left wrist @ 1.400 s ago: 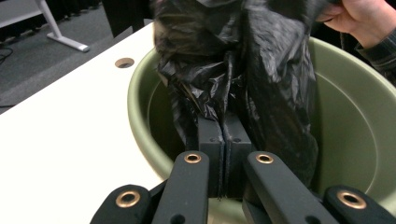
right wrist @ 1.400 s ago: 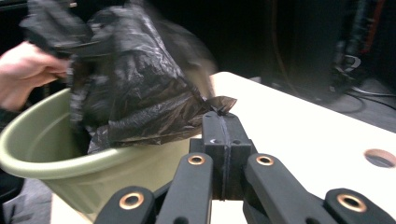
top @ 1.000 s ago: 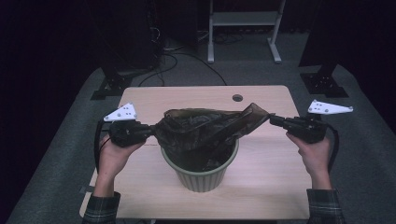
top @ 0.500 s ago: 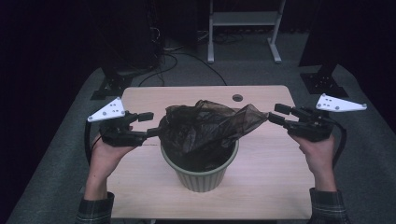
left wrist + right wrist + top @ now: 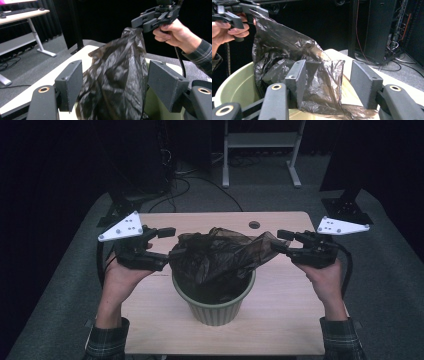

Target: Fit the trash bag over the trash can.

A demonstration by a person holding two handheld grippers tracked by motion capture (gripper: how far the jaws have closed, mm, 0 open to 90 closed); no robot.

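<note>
1. While rooted inside the green bin [image 5: 214, 302], pulled up above its rim on both sides: black bag [image 5: 215, 255].
2. Left of bin: left gripper [image 5: 167, 248], jaws wide apart, bag edge between them, not pinched.
3. Right of bin: right gripper [image 5: 277, 241], jaws wide too, bag edge between them, resting against one jaw.
4. Under bin: wooden table [image 5: 290, 320].

A high camera is looking forward and down over the pale wooden tabletop [image 5: 280, 315]. Two tool-mounted cameras are facing inward, close up, sharing the crumpled dark plastic bag [image 5: 220, 255] [image 5: 117, 75] [image 5: 294, 62].
</note>
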